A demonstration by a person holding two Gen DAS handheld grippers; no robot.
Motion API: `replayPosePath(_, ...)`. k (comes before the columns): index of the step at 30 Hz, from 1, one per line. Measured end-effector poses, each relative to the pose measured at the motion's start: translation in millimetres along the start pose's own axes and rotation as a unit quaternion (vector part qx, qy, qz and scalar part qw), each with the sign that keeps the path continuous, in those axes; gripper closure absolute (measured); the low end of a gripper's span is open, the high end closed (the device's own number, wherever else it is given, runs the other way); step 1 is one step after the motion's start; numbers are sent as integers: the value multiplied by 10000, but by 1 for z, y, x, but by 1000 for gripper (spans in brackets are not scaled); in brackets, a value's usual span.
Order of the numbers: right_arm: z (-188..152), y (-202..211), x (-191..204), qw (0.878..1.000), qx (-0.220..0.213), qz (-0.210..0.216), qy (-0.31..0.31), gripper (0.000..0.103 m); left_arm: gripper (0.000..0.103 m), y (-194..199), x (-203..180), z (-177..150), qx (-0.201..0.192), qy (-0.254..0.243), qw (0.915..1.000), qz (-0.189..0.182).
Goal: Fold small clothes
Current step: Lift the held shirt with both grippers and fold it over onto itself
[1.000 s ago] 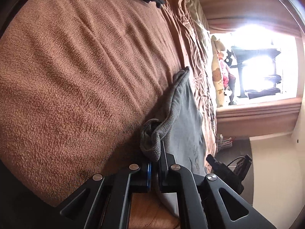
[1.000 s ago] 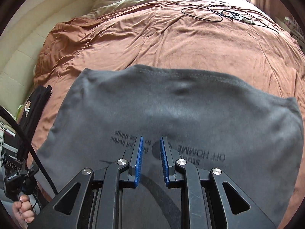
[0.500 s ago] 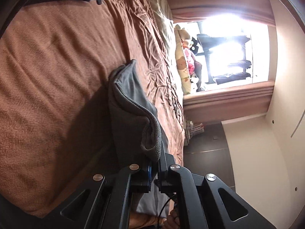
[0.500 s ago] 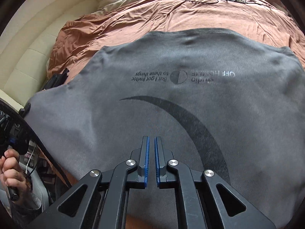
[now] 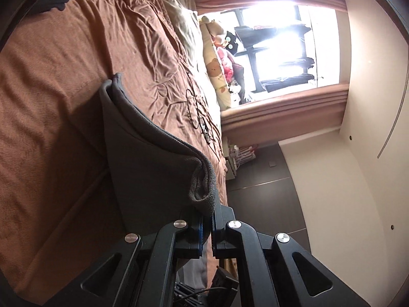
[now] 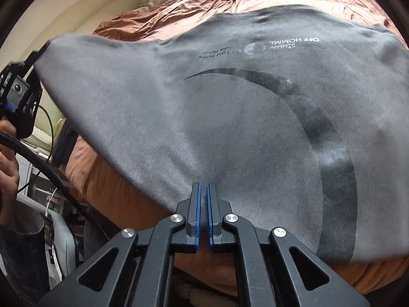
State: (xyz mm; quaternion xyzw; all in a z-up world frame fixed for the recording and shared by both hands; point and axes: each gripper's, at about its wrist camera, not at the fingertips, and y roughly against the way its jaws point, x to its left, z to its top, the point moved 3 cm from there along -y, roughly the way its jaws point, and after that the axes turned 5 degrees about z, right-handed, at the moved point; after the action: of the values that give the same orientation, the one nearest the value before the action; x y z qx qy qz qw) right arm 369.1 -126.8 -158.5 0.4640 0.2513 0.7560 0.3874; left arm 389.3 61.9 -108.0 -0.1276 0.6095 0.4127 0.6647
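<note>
Left wrist view
Your left gripper (image 5: 207,220): its jaws are clamped on a bunched corner of the grey T-shirt (image 5: 143,158), the cloth pinched between the blue pads
T-shirt here: you have that corner lifted clear of the brown bedspread (image 5: 51,102); the fabric hangs from your grip in a folded sheet and casts a shadow on the bed
Around it: a black cable (image 5: 194,107) lies further up the bed, a printed pillow (image 5: 214,71) sits by the bright window (image 5: 281,43)

Right wrist view
Your right gripper (image 6: 203,199): the jaws have just been closing and now stand nearly together, pinching the near hem of the T-shirt (image 6: 217,117) between the blue pads
T-shirt here: it is spread over the bedspread (image 6: 179,2) with its printed lettering and dark crescent facing up; the far left corner is raised
Your other gripper (image 6: 20,94): it shows at the left edge, holding that raised corner, with your hand (image 6: 7,153) just below it
Bedside: a cream padded headboard (image 6: 84,12) sits beyond the left edge of the bed
</note>
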Motion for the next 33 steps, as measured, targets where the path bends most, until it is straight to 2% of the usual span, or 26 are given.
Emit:
replayPosePath(9, -5, 11, -16, 9997, -29, 190, -170, 102, 100, -37, -40, -8, 329, -284, 9989, -149)
replayPosePath(22, -14, 105, -42, 9951, -947, -293, -64, 102, 100, -97, -102, -34, 875, -829, 9922, -326)
replayPosePath(33, -41, 143, -58, 9919, -1166, -404, -294, 101, 100, -154, -122, -77, 1421, -1043, 9838, -322)
